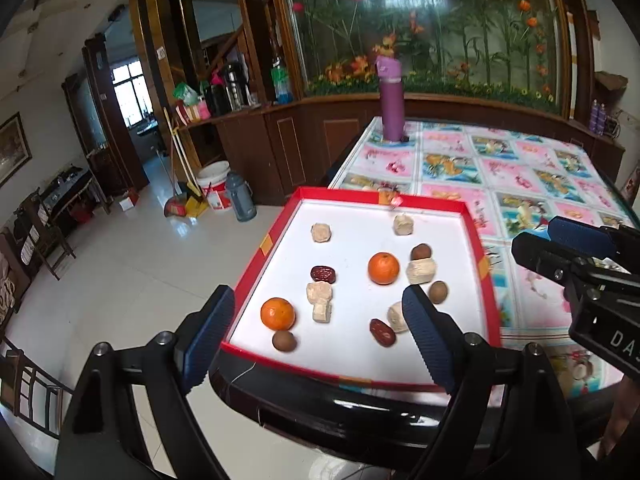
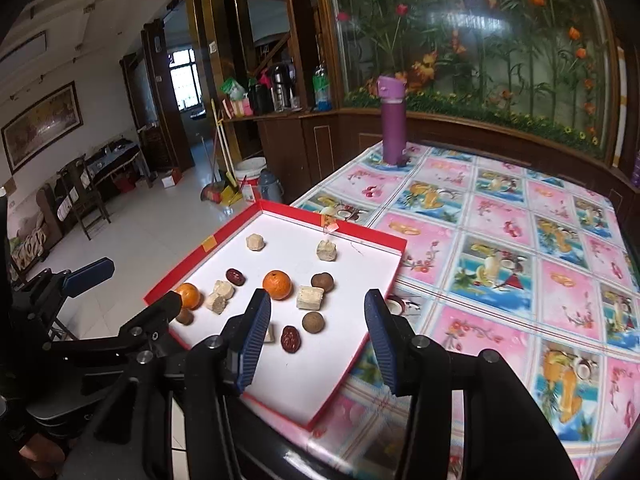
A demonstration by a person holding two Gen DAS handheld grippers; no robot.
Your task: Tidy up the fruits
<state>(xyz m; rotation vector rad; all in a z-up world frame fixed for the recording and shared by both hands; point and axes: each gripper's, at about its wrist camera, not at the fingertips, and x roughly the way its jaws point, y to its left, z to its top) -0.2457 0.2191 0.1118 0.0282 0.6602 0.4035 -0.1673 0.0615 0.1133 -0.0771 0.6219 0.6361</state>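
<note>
A red-rimmed tray (image 1: pixel 486 264) with a white floor sits at the near corner of a table (image 1: pixel 520 168) covered in a pink and blue patterned cloth. In the left wrist view the tray fills the centre of the frame.

Two oranges lie in it: one orange (image 1: pixel 278 313) low and left, near the tray's front rim, the other orange (image 1: pixel 383 267) at mid-frame. Two dark red dates show: a date (image 1: pixel 323 274) left of centre and a second date (image 1: pixel 382 332) low, just left of the right blue pad. Three brown round fruits (image 1: pixel 284 340) are scattered among them, one just below the near orange. Pale beige chunks (image 1: pixel 319 300) lie around, two of them touching at the centre.

The left gripper (image 1: pixel 318 326) hangs over the tray's front edge with its fingers spread wide, holding nothing. The right gripper (image 2: pixel 316 330) is also spread and empty, low in its own view over the tray's right front part; in the left view it enters from the right edge.

A purple bottle (image 1: pixel 391 98) stands upright at the table's far edge, upper centre of the frame.
</note>
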